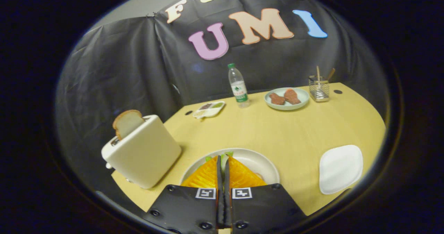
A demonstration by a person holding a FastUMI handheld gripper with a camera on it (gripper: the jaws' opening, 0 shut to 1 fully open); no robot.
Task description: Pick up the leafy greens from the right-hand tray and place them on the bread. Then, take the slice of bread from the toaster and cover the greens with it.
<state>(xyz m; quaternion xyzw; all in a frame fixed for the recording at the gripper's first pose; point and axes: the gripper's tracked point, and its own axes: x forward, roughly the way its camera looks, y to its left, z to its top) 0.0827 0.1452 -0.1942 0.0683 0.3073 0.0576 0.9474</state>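
Tongs (223, 163) clenched on leafy greens (222, 156), fingers nearly meeting over the round plate (256, 161).

Green leaf edges show between and just past the fingertips; the bread on the plate is hidden beneath them. Risk: a late or off-centre release drops the greens beside the bread. The toaster (144, 156), its slice (127, 123) upright, stands just beside the plate; a careless swing could knock it.

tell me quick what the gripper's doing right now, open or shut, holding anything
Gripper: fingers nearly together, pinching a bit of leafy greens at their tips, over the round plate beside the toaster.
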